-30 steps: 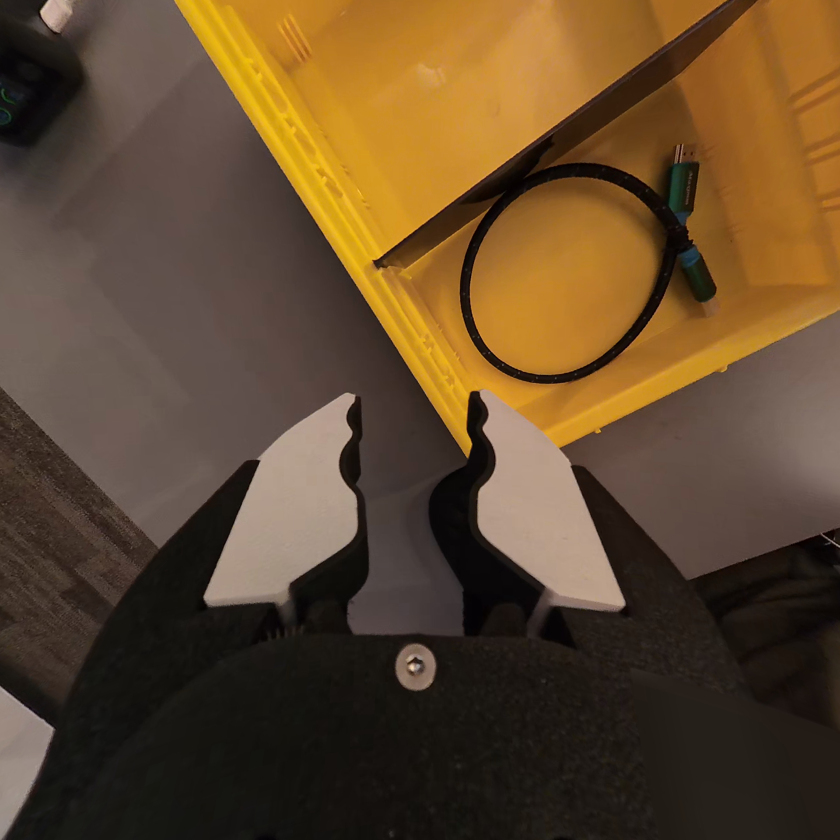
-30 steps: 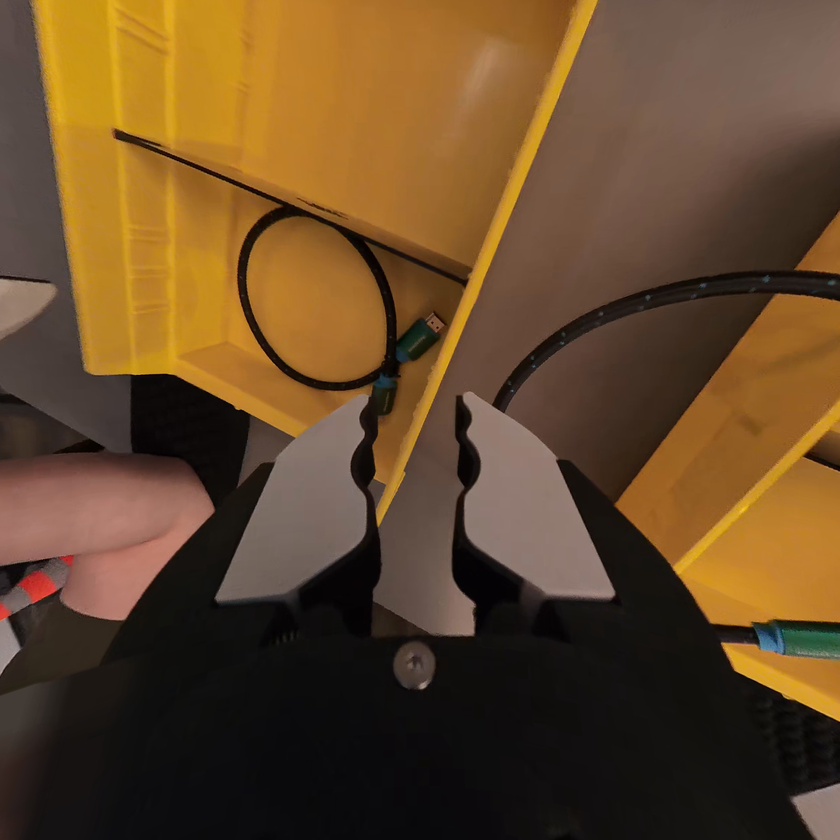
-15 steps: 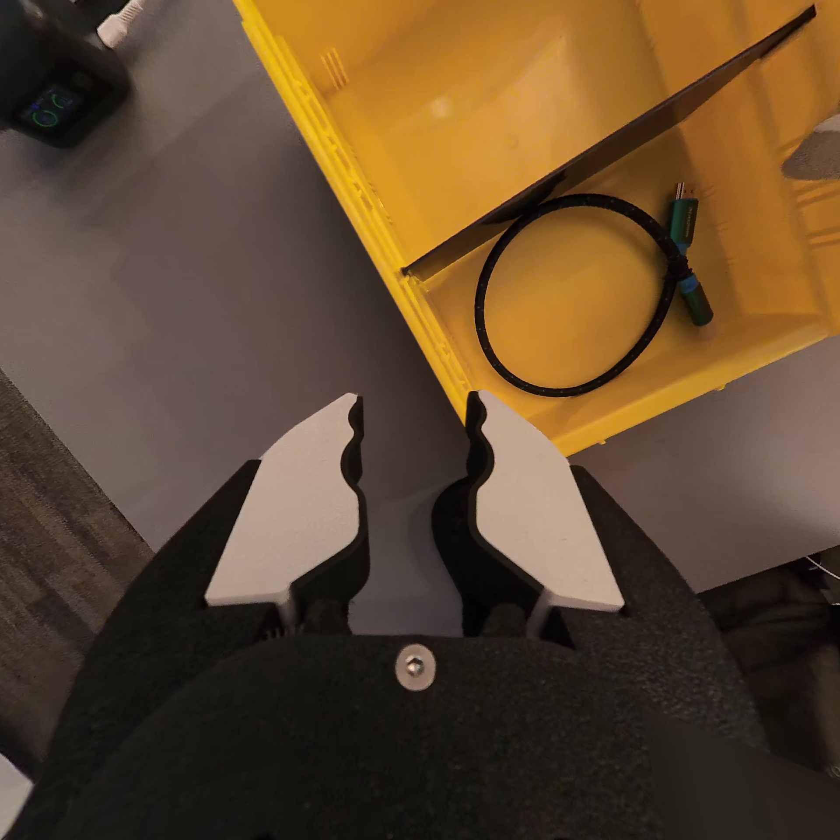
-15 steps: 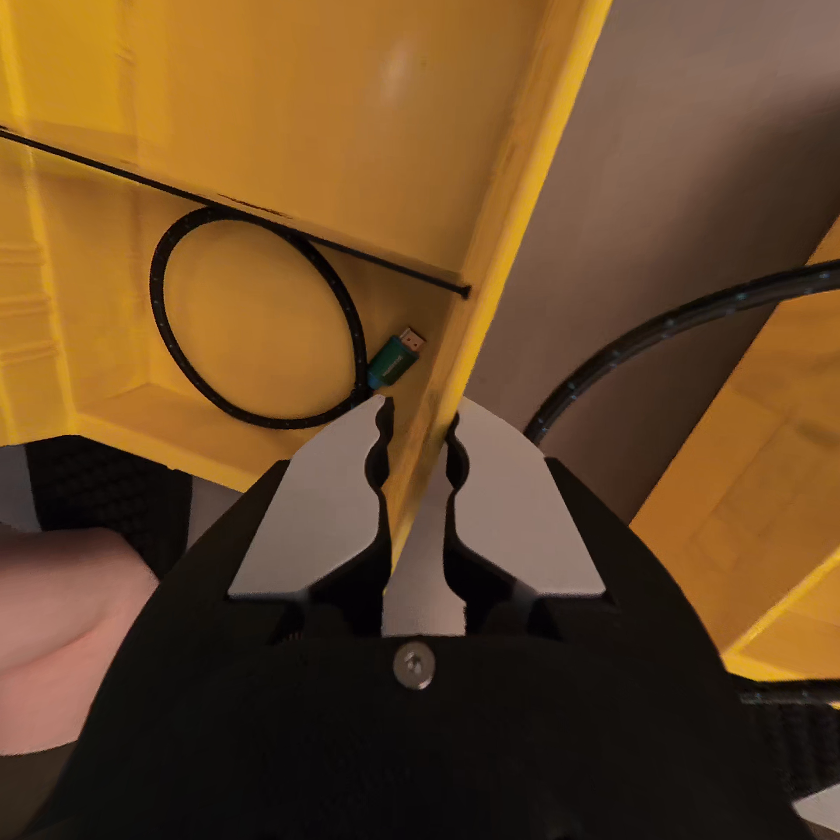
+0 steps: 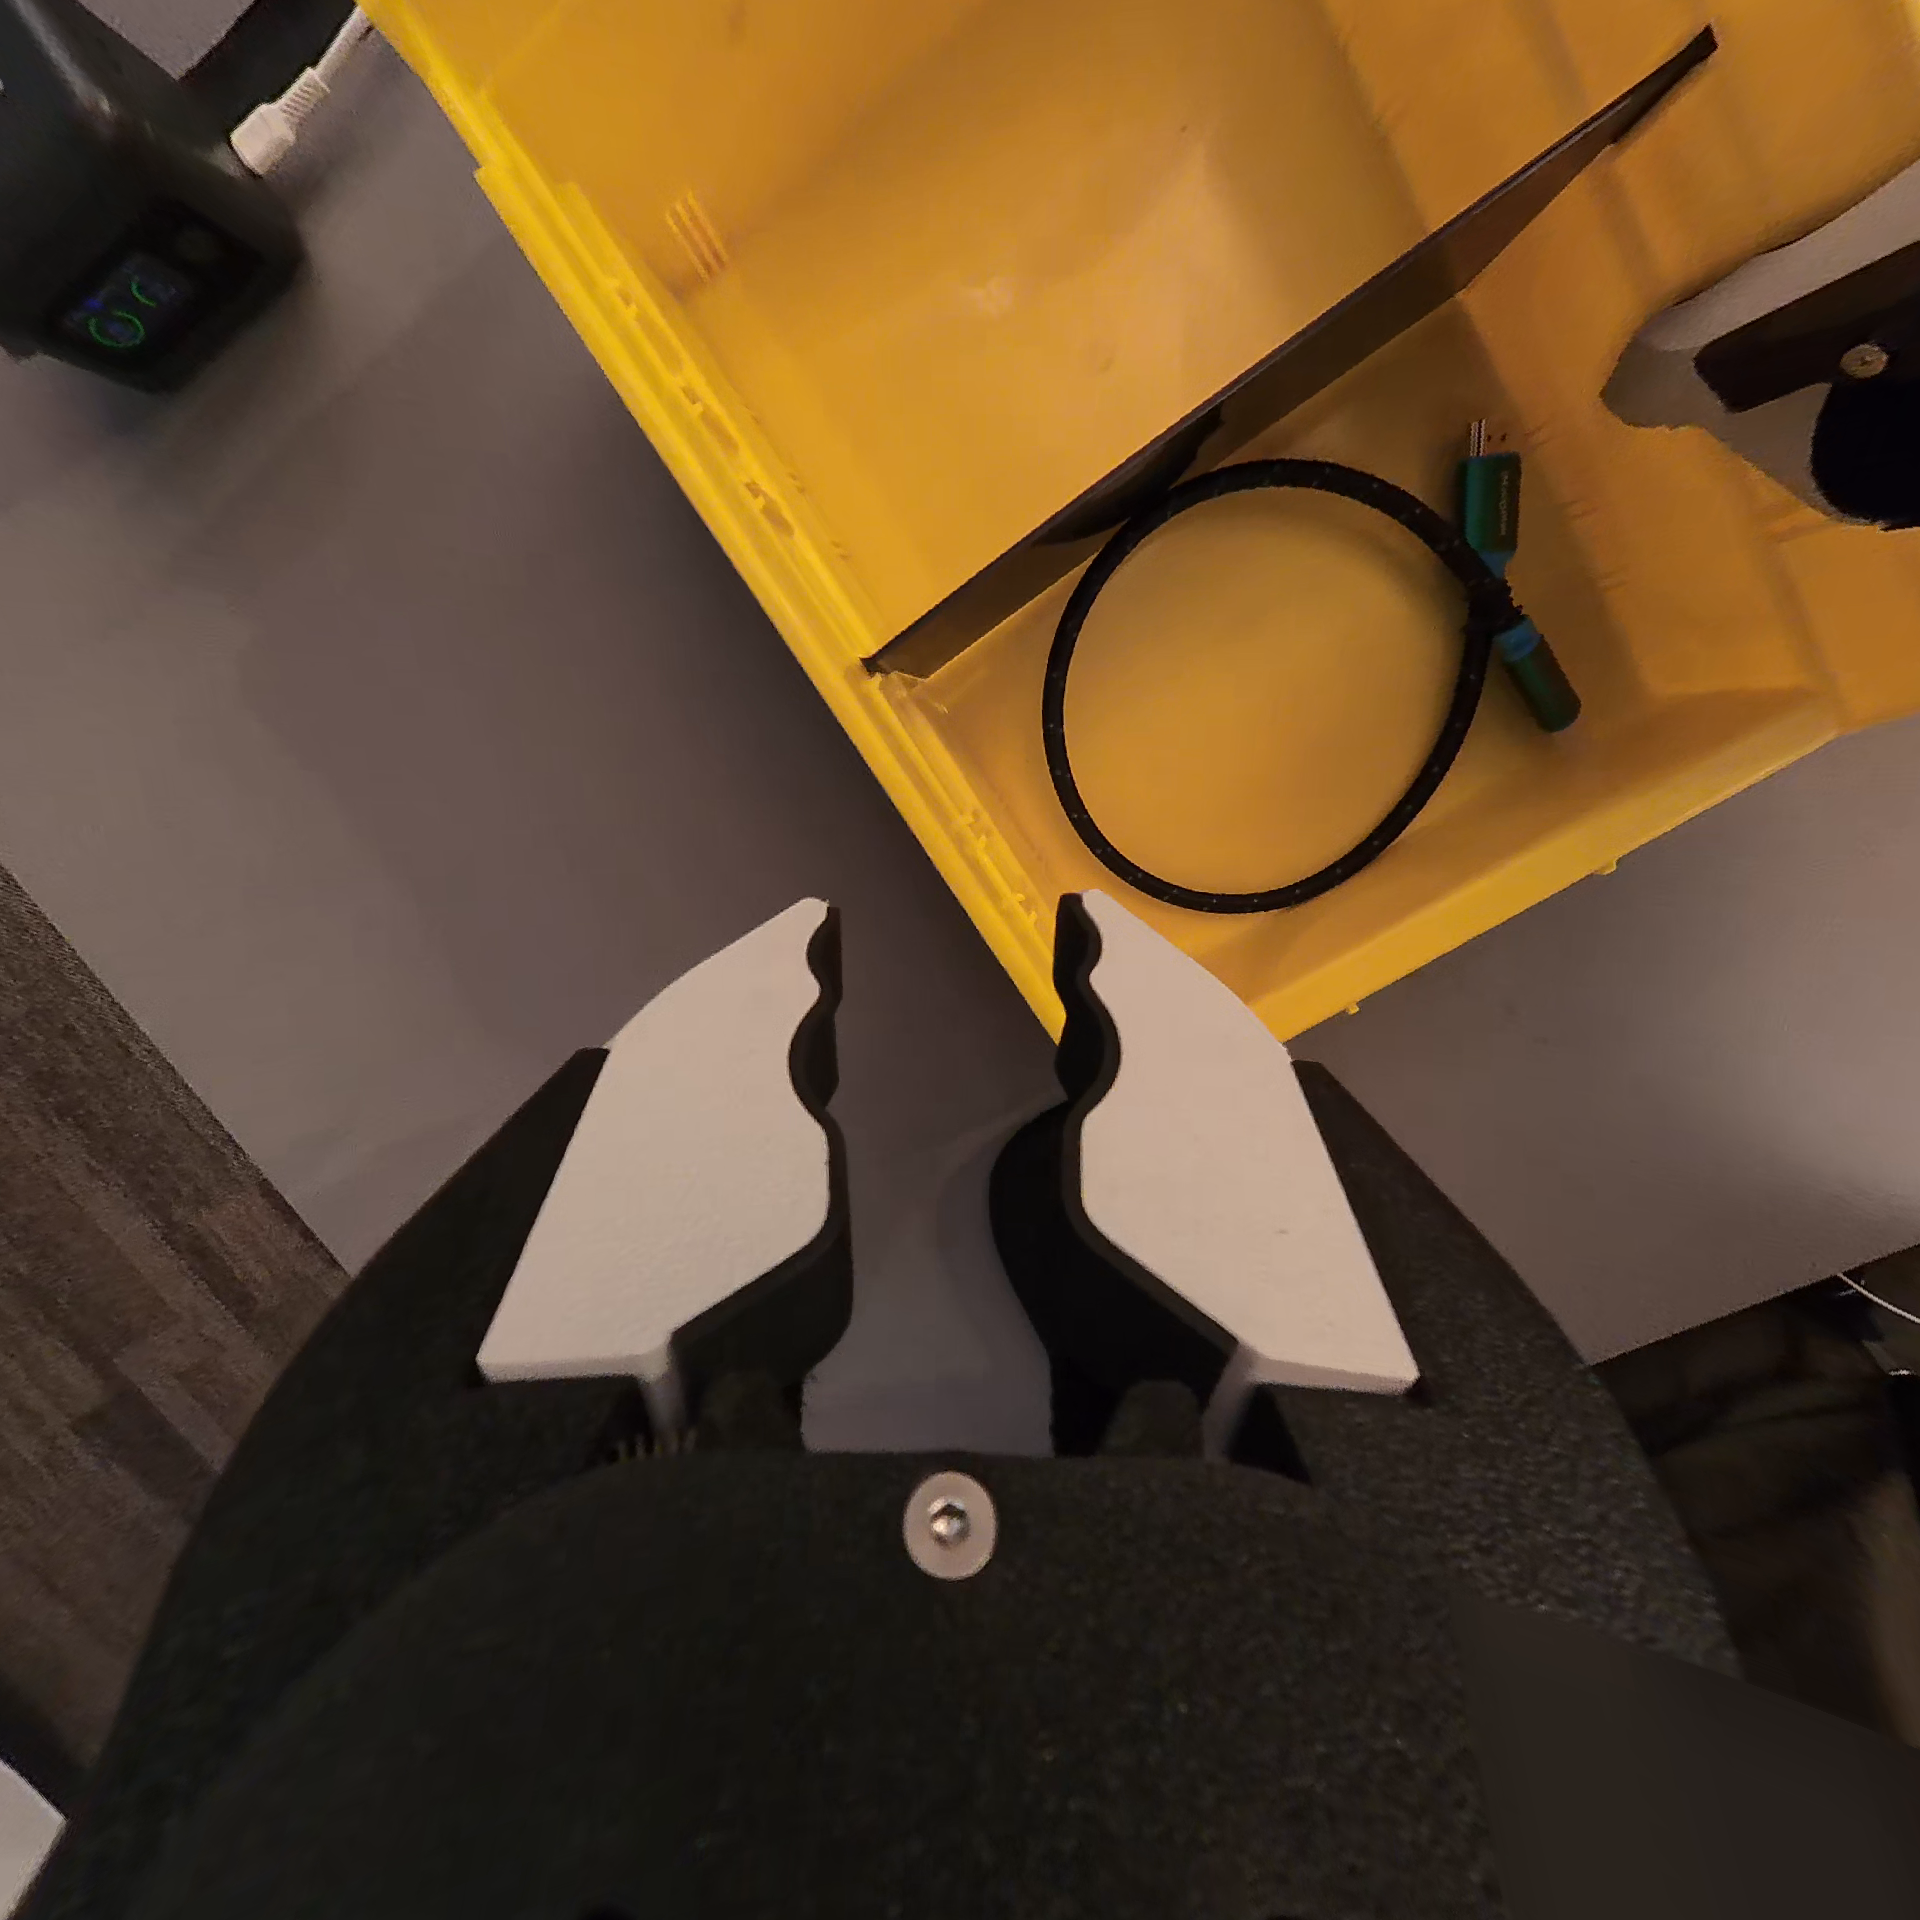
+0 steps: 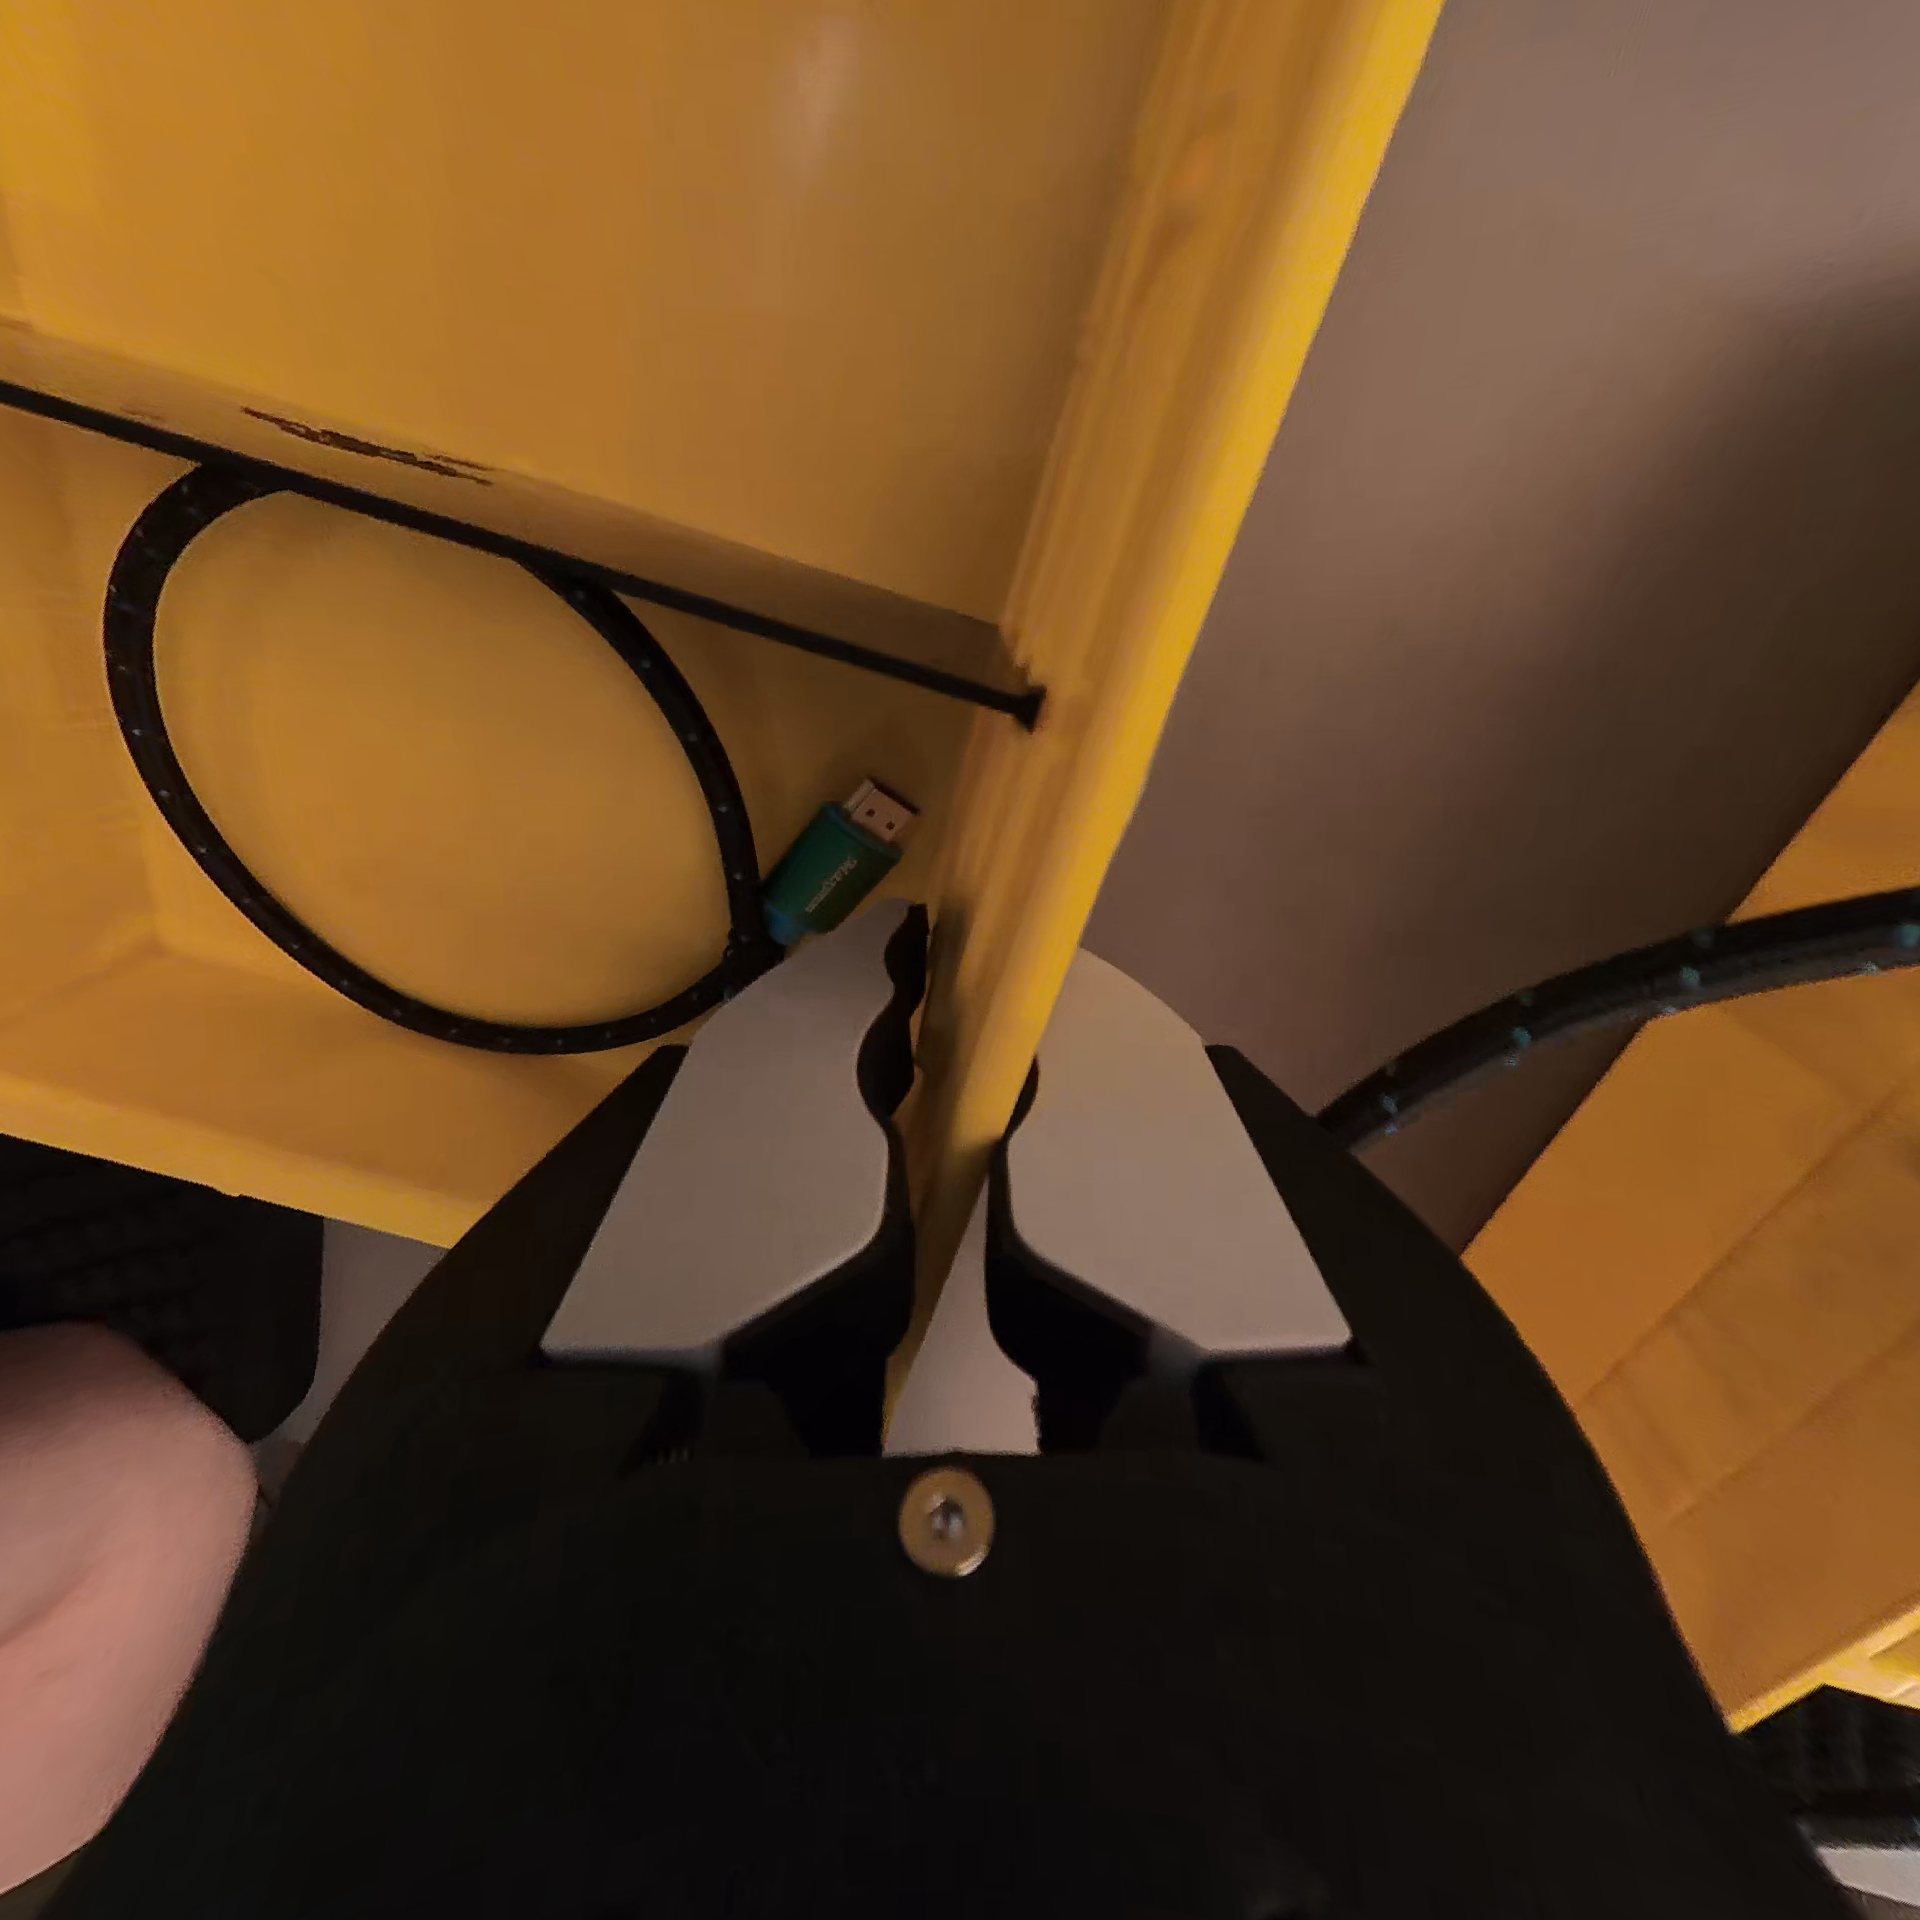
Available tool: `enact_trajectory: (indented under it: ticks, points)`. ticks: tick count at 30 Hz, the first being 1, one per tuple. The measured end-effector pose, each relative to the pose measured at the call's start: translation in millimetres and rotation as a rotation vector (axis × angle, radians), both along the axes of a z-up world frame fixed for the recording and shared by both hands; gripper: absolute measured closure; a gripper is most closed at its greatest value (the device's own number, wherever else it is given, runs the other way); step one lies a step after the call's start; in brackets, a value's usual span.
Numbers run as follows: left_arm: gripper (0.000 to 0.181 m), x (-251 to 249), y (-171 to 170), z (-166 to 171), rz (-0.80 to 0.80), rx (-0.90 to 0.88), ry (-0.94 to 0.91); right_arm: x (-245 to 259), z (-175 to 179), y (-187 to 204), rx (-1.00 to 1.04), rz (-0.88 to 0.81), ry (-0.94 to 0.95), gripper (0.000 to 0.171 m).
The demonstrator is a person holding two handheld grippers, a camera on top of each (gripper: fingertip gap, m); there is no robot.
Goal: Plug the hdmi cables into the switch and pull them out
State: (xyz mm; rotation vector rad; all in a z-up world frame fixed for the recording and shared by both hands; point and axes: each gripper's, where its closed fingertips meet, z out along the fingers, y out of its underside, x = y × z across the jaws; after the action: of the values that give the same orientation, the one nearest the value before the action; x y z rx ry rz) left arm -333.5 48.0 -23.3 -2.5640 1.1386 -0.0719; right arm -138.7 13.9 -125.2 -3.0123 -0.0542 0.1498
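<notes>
Two jaws of right hand-held gripper (image 6: 971, 1023) straddling bin wall (image 6: 1164, 582)

Yellow bin (image 5: 644, 301), black speckled cable (image 5: 1060, 769)

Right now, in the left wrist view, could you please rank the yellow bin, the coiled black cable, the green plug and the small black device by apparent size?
1. Yellow bin, partly cut off by the frame.
2. Coiled black cable.
3. Small black device in the far corner, possibly shrunk by distance and also cropped.
4. Green plug.
</notes>
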Motion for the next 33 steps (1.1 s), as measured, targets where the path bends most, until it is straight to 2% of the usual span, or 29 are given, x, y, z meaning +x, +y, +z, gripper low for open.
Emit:
enact_trajectory:
  ticks: [8,15,20,25,29,31,33]
  points:
    - [0.147,1.3,5.6,14.1,0.010,0.073,-0.036,-0.6,5.8,3.9,0.012,-0.046,0.037,0.164]
    - [0.147,1.5,8.5,56.4,0.061,0.248,-0.160,-8.5,32.5,15.8,-0.019,0.024,0.026,0.164]
    - [0.147,8.3,-3.4,89.3,0.047,0.364,-0.265,-31.5,48.2,14.7,-0.081,0.097,0.048,0.164]
    - [0.147,15.0,-29.8,119.3,0.008,0.479,-0.349,-41.0,74.9,18.1,-0.135,0.176,0.051,0.164]
    - [0.140,14.8,-51.3,132.0,0.003,0.546,-0.391,-12.8,112.1,28.1,-0.067,0.190,0.043,0.163]
    - [0.128,14.1,-58.2,135.2,-0.007,0.557,-0.401,16.6,134.2,26.0,-0.028,0.151,0.055,0.163]
    - [0.124,15.4,-63.4,138.8,-0.027,0.564,-0.422,54.8,157.3,16.1,-0.005,0.107,0.081,0.163]
